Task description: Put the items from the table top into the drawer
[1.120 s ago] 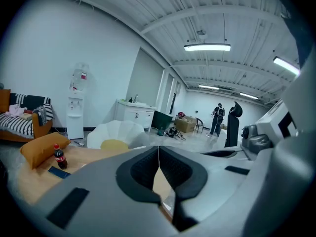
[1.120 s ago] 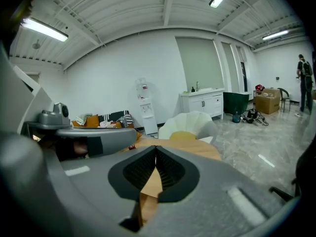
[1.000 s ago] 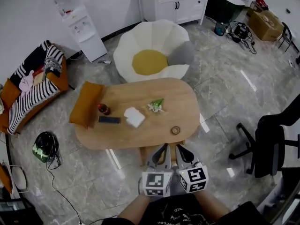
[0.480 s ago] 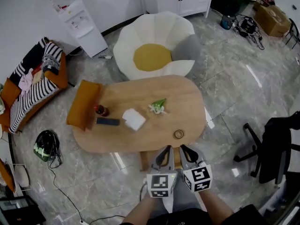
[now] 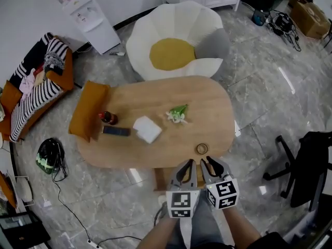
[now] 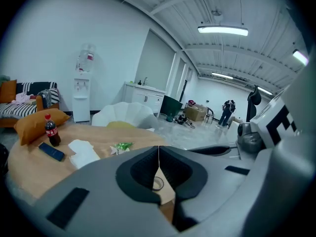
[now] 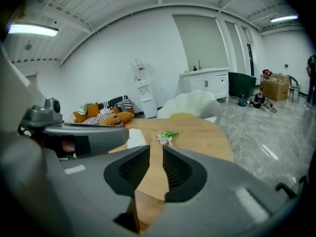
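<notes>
Nothing on the tabletop (image 5: 207, 105) has shifted in the last second, but both grippers have dropped in toward its near edge. The cola bottle (image 5: 108, 118), dark flat device (image 5: 115, 131), white tissue (image 5: 147, 129), green sprig (image 5: 177, 113) and small ring (image 5: 202, 149) all lie out on top. What I take for the drawer (image 5: 163, 178) sits below that edge. So the job looks barely begun. The left gripper (image 5: 187, 163) is closed and empty. The right gripper (image 5: 210, 161) has just been opening and stands slightly apart, with nothing between its jaws.
</notes>
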{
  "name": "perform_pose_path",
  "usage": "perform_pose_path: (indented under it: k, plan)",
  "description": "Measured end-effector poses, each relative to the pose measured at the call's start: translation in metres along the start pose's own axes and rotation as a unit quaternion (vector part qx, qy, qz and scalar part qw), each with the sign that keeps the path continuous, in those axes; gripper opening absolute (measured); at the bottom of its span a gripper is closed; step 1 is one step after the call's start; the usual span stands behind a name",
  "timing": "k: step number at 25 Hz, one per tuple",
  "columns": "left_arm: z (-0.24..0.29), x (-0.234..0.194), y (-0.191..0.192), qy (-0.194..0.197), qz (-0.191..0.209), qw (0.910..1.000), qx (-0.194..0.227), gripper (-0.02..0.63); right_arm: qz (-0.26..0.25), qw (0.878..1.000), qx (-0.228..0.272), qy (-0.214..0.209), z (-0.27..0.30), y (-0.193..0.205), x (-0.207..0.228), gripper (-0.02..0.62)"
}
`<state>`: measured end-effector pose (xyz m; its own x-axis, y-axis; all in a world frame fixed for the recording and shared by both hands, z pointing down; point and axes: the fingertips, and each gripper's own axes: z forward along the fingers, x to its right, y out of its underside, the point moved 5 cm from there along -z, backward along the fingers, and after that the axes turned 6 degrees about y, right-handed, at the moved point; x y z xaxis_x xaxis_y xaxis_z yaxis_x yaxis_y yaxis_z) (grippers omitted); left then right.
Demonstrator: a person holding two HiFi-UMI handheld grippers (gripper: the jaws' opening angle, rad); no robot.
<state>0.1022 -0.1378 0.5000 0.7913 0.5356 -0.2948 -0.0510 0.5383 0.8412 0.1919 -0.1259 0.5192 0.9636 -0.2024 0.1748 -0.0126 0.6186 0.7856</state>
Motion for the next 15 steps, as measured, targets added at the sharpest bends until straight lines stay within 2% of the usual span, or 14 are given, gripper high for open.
perform_pose_path:
  k: [4,10,15]
  plan:
    - [0.015,-0.008,0.016,-0.007,-0.007,0.9999,-0.008,0.011,-0.003,1.000,-0.008,-0.005,0.016,0.014,0.008,0.104]
    - [0.033,-0.026,0.044,-0.018,-0.017,0.9996,-0.013,0.011,0.007,1.000,-0.010,-0.012,0.044,0.039,0.019,0.188]
    - [0.050,-0.036,0.062,-0.020,-0.019,0.9995,-0.016,0.011,-0.001,1.000,-0.019,-0.011,0.065,0.058,0.028,0.225]
